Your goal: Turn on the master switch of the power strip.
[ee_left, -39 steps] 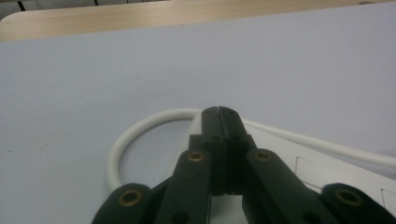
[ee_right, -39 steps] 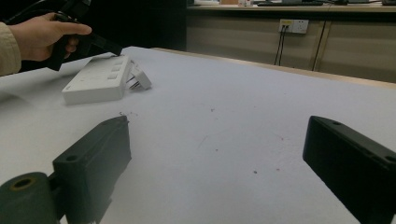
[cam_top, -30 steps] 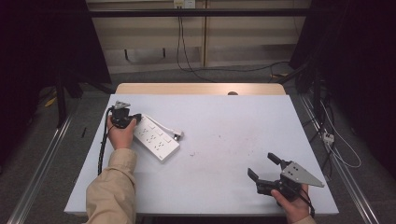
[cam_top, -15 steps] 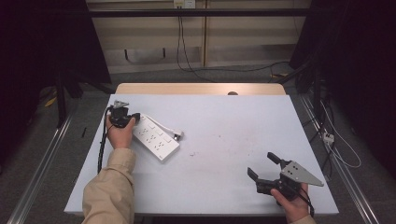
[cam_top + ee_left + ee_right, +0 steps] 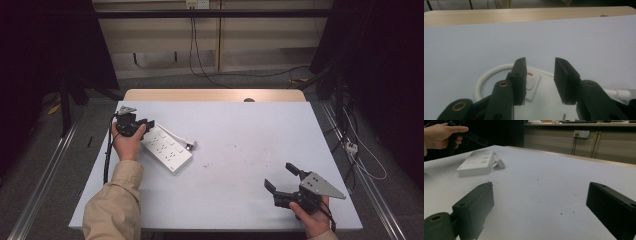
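- The power strip (image 5: 165,148) lies flat on the white desk (image 5: 240,150), left of centre in the high view, running slantwise from upper left to lower right, with its white cable (image 5: 176,136) along its upper side and its plug (image 5: 191,145) just beside it.
- The left tongs (image 5: 143,123) sit at the strip's upper-left end, over the switch (image 5: 531,83) with its red mark.
- In the left gripper view its jaws stand partly apart. They have just been opening, and nothing is clamped between them; the strip's switch end shows below the gap.
- The right tongs (image 5: 282,177) rest at the lower right of the high view, well apart from the strip, jaws wide and empty above bare desk.
- Judged from this, the work at the switch end looks finished or nearly so, since the left tongs are letting go there.
- Whether the switch is on or off I cannot tell.
- The plug lies loose on the desk, in no socket; any plugging in is yet to be done.
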